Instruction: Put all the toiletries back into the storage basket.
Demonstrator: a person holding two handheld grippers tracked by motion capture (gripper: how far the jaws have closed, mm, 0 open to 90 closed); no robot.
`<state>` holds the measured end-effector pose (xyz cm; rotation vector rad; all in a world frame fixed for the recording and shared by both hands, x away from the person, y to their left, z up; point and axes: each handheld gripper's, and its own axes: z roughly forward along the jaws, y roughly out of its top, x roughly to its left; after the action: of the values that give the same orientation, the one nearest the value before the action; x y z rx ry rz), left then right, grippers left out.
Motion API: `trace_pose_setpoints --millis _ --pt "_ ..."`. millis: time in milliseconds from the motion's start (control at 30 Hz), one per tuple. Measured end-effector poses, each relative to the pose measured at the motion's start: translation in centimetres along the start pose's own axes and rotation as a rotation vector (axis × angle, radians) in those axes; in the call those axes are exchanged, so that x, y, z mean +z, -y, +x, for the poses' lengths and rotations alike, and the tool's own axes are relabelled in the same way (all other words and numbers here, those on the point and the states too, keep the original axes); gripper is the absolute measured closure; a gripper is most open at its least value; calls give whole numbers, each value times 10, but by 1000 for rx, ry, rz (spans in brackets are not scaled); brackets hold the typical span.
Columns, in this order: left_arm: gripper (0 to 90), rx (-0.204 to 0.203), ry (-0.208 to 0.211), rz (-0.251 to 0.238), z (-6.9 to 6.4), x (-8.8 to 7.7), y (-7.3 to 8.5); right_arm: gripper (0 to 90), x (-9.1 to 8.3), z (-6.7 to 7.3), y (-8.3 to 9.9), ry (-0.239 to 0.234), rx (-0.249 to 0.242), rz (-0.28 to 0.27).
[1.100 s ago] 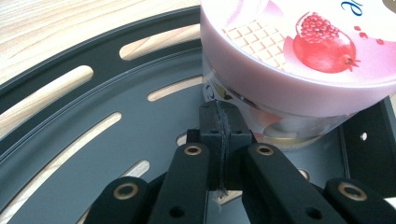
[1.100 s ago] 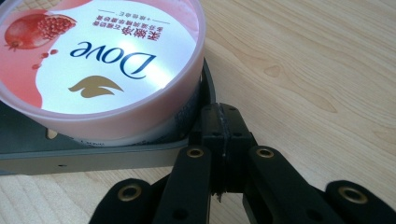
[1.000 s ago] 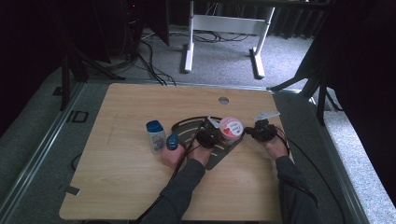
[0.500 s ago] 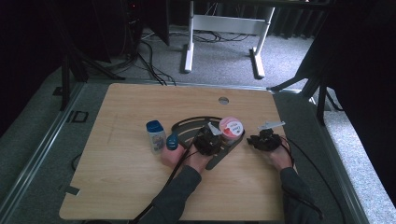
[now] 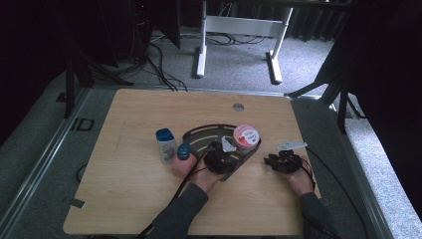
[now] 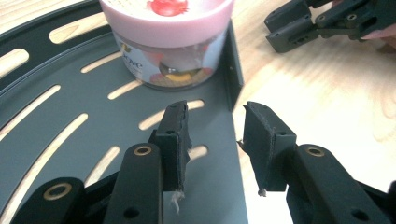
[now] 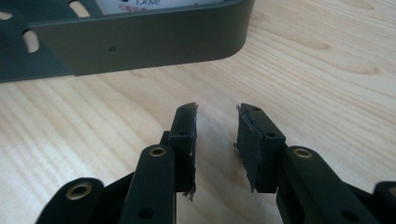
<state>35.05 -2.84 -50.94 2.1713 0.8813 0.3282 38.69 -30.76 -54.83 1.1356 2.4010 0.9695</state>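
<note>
The pink-lidded jar [image 5: 246,136] stands upright at the right end of the curved dark tray [image 5: 199,135], close against its end wall, near the middle of the wooden table [image 5: 124,199]. The left gripper [image 6: 215,135] sits just in front of the jar; its jaws have just been opening and stand apart, astride the tray's edge, gripping nothing. The right gripper [image 7: 215,135] rests off the tray to the right, its jaws likewise just opened, over bare wood. A small blue-capped bottle [image 5: 165,144] stands left of the tray.

Grey carpet floor [image 5: 124,55], white desk frame [image 5: 239,27], dim room.
</note>
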Motion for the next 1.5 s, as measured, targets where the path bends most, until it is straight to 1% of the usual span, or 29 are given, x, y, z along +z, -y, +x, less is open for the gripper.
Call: trace_pose_setpoints --millis 67,133,233,333,500,567,633,700,733,800,833,867,900,933,1067,1100,1200,1267,1300,1500 --pt "603 1 7 2 0 -3 1 677 -2 1 2 -2 3 -8" --pt "603 16 14 8 -1 -9 2 677 -6 3 7 -6 5 -24" --pt "609 25 23 13 1 -17 4 677 -8 6 12 -3 1 -22" --pt "642 27 36 17 3 -26 6 676 -11 9 15 -11 2 -25" --pt "688 79 39 41 7 -41 7 669 -13 15 16 -14 -13 -25" --pt "717 97 39 40 8 -47 6 668 -13 17 16 -16 -18 -23" --pt "752 114 30 42 10 -52 5 668 -13 19 16 -18 -20 -23" --pt "818 116 9 45 14 -58 3 668 -13 20 16 -19 -26 -20" --pt "849 115 5 42 15 -61 2 668 -12 21 16 -20 -27 -20" --pt "890 120 -3 40 18 -66 -1 668 -12 21 16 -21 -26 -18" --pt "897 119 -5 40 20 -69 -2 668 -12 21 16 -22 -27 -18" --pt "899 119 -5 40 20 -69 -2 668 -12 21 16 -22 -27 -18" --pt "899 127 -7 35 22 -74 -4 668 -12 21 16 -22 -29 -18" --pt "900 130 -9 36 23 -76 -4 668 -12 22 16 -23 -29 -19" --pt "900 135 -4 30 27 -82 -6 668 -12 22 16 -24 -29 -19" --pt "900 141 -5 27 30 -85 -7 668 -12 22 16 -24 -29 -18" --pt "900 139 -12 25 36 -91 -8 666 -12 21 16 -28 -28 -21" --pt "900 140 -18 24 37 -92 -9 665 -12 21 16 -30 -28 -22" --pt "900 136 -27 15 43 -99 -10 664 -12 21 17 -30 -28 -22" --pt "900 114 -69 -2 60 -116 -13 660 -12 21 17 -32 -29 -22"
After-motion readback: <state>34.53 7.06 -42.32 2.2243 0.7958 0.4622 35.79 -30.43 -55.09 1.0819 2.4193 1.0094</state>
